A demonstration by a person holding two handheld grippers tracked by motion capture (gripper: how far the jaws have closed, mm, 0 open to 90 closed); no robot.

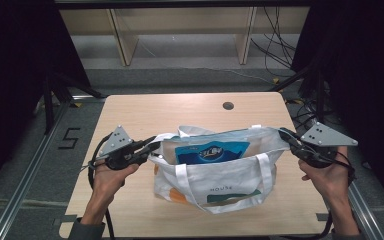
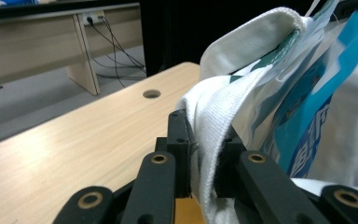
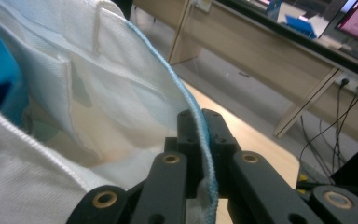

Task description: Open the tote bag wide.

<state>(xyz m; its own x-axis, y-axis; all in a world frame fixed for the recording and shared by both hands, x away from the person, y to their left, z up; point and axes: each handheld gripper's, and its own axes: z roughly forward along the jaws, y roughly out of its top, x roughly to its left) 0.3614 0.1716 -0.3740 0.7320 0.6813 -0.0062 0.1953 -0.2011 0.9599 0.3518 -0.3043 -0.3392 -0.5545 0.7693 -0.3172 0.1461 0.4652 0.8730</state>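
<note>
A white tote bag point(image 1: 220, 177) with white handles and coloured print stands on the wooden table point(image 1: 180, 107), its mouth pulled wide. Inside it leans a blue and white packet point(image 1: 211, 151). My left gripper point(image 1: 152, 146) is shut on the bag's left rim; in the left gripper view the thick white hem point(image 2: 209, 140) runs between its jaws point(image 2: 204, 140), with the blue packet point(image 2: 303, 121) to the right. My right gripper point(image 1: 286, 137) is shut on the bag's right rim; in the right gripper view the blue-edged hem point(image 3: 205, 140) is pinched between its jaws.
A round cable hole point(image 1: 228, 105) lies in the table's far part. Beyond the table stand wooden desk legs point(image 1: 122, 42) and loose cables point(image 1: 275, 45) on the floor. Black frame rails point(image 1: 47, 95) flank the table on both sides.
</note>
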